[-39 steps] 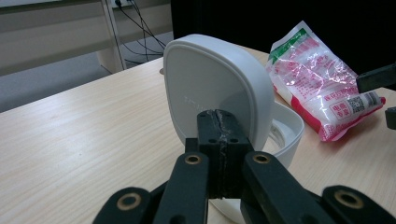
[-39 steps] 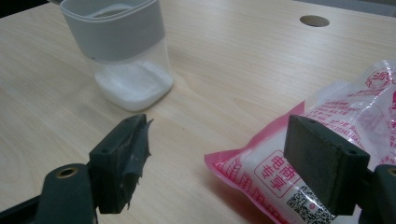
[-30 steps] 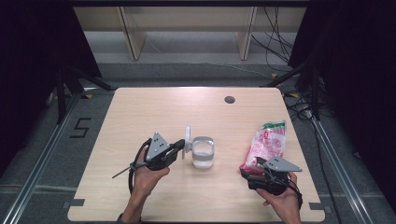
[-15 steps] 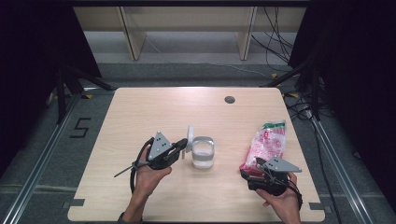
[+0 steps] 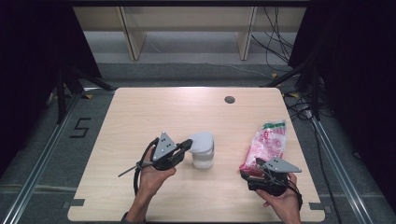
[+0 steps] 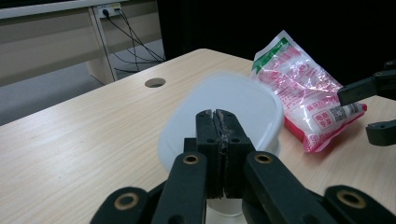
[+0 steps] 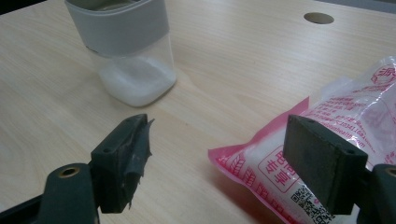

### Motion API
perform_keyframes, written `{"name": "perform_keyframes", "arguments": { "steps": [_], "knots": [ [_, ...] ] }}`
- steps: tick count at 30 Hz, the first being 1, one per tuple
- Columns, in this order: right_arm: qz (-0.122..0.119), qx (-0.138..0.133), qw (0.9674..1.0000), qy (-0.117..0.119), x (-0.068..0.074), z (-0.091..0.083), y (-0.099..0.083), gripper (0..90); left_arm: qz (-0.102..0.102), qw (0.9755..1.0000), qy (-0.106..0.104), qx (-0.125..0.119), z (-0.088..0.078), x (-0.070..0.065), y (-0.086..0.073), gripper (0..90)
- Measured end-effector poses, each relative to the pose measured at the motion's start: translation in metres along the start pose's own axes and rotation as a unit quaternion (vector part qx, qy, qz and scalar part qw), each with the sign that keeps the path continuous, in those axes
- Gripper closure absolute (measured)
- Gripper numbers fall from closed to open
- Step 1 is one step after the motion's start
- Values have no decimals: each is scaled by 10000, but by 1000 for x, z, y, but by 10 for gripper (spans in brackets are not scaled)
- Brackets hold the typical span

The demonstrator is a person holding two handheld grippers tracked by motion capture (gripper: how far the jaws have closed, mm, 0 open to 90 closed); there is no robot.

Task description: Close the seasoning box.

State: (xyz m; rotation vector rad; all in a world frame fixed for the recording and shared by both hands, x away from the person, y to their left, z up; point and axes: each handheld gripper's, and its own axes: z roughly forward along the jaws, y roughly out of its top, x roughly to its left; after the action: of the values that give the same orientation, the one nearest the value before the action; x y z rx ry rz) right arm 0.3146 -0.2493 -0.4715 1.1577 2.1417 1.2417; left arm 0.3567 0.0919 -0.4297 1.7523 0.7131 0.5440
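A pale wooden table (image 5: 154,116) with rounded corners and a light grain carries everything here. Near its far edge a small round cable hole (image 5: 229,99) is cut through the top. Towards the middle stands a clear plastic jar with a grey band (image 7: 125,44); a layer of white powder, perhaps salt or sugar, covers its bottom. At the right side lies a pink and white plastic bag with a green top edge (image 5: 266,143), flat on the wood and well apart from the jar.
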Motion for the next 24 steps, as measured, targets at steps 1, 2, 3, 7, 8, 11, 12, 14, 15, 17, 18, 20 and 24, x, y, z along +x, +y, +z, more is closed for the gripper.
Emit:
{"name": "perform_keyframes", "arguments": {
  "steps": [1,2,3,7,8,11,12,14,15,17,18,20,24],
  "knots": [
    [-11,28,10000,-5,0,0,0,240,-56,10000,3,39,0,-1,0,858],
    [-25,-2,10000,48,0,-1,0,240,-56,10000,3,39,0,-1,0,854],
    [-6,7,10000,56,0,-1,1,240,-36,10000,-88,-15,0,-1,-1,851],
    [65,29,10000,54,1,-1,0,240,-178,9998,-117,31,-1,-2,-1,789],
    [78,35,10000,50,1,-1,0,240,-199,9997,-163,-4,-2,-1,-1,754],
    [-10,2,10000,73,0,-1,0,240,-240,9995,-192,-10,-6,-2,-1,656],
    [19,-51,9999,93,0,0,0,240,-281,9993,-235,-64,-6,-2,-1,618],
    [130,-7,9999,81,2,-1,0,240,-327,9993,-175,-65,-9,-2,-2,560],
    [76,36,9999,85,2,-1,0,239,-353,9992,-162,-93,-11,-2,-2,547],
    [-45,-50,9999,118,0,0,0,237,-420,9988,-199,-137,-12,-1,-4,516],
    [-40,-59,9999,123,0,1,0,235,-482,9985,-206,-138,-12,-1,-6,497],
    [-41,-56,9999,139,1,0,0,234,-363,9992,-168,-22,-14,0,-8,459],
    [42,-48,9998,177,4,0,0,233,-484,9988,-63,44,-16,-1,-15,422]
  ]
}}
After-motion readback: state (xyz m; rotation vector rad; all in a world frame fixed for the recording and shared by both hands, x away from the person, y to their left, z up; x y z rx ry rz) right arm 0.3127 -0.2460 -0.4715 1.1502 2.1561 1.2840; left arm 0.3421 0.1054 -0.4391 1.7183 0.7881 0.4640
